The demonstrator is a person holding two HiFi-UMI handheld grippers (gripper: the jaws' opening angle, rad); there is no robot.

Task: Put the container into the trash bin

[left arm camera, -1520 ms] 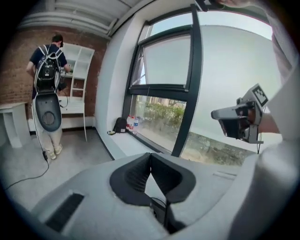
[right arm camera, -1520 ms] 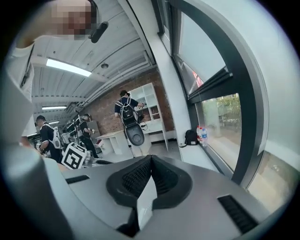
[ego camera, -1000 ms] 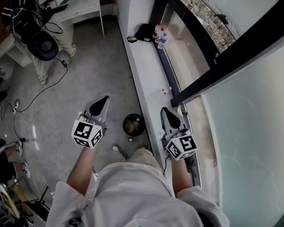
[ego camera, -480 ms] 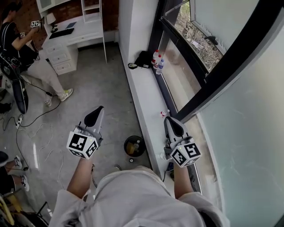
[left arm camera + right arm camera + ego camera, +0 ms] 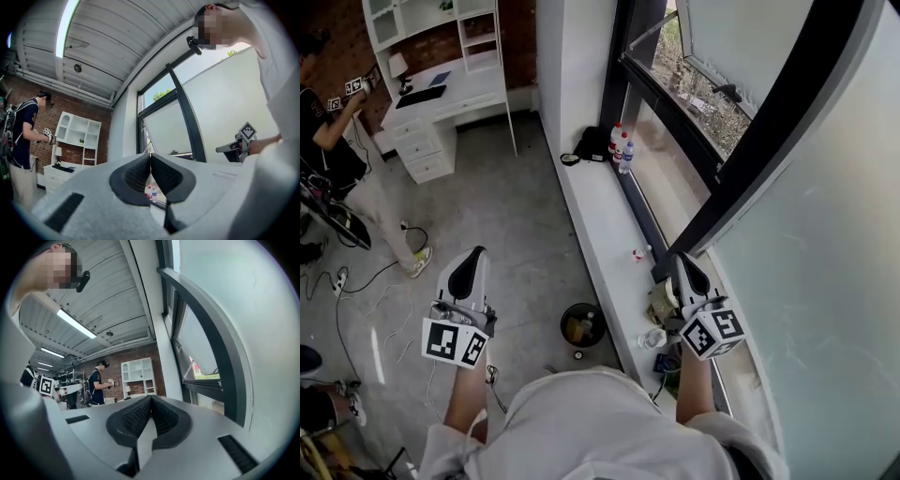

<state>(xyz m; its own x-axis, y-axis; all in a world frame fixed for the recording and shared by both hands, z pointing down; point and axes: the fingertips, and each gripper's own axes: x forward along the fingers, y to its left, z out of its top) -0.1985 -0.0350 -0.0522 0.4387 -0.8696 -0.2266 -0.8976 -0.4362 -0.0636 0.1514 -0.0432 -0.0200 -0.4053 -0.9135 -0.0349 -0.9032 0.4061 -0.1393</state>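
On the floor by the window ledge stands a round black trash bin (image 5: 583, 325), and something yellowish lies inside it. My left gripper (image 5: 473, 255) hangs over the floor to the left of the bin, shut and empty. Its pads meet at the tip in the left gripper view (image 5: 150, 154). My right gripper (image 5: 686, 262) is above the ledge to the right of the bin, also shut with nothing in it (image 5: 151, 397). A small clear container (image 5: 654, 338) sits on the ledge just below the right gripper. Both grippers point out into the room rather than down.
A long white window ledge (image 5: 600, 220) runs away from me, with three bottles (image 5: 622, 150) and a black bag (image 5: 592, 145) at its far end and a small red-and-white item (image 5: 639, 254) nearer. A person (image 5: 323, 112) stands at far left by a white desk (image 5: 441, 89). Cables (image 5: 356, 281) trail over the floor.
Both grippers have risen and tipped up from the bin. In the head view they have slid lower in the frame as the view lifted to show more of the room.
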